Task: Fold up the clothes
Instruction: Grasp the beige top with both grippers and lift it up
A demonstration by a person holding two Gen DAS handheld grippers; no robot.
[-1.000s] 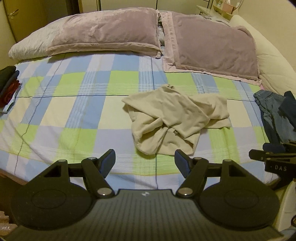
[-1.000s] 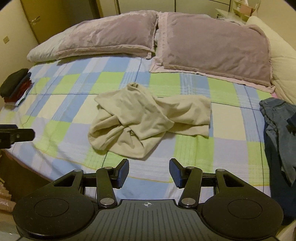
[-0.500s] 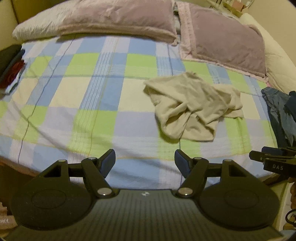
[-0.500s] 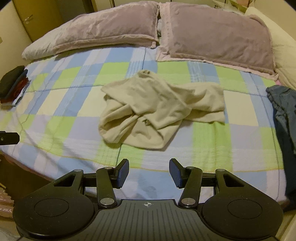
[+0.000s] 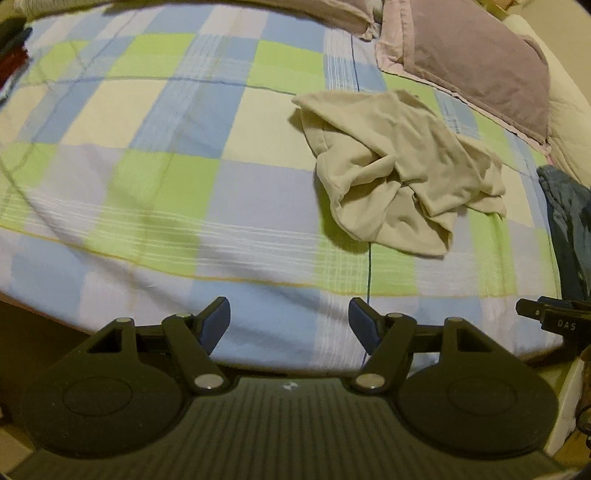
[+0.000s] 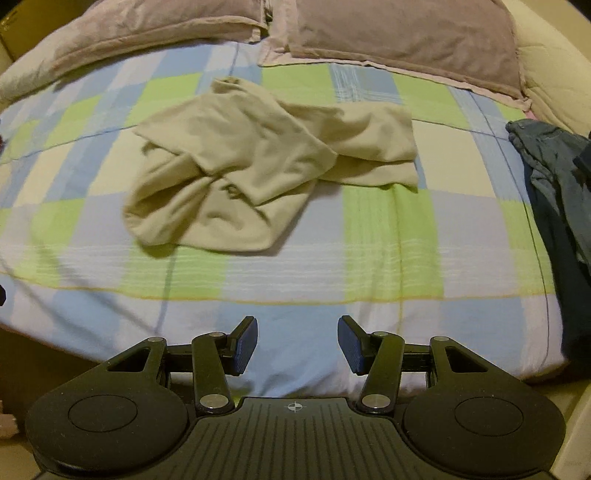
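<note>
Right wrist view: both spread tools [image 6: 297,341] have neared the beige garment [image 6: 258,170].

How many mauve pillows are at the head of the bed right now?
2. In the right wrist view, the left pillow lies at the upper left and the right pillow at the upper right, side by side above the beige garment. More may sit outside the frame.

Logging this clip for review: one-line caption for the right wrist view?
Right gripper, jaws open, above the bed's near edge, facing a crumpled beige garment on the checked bedspread.
</note>
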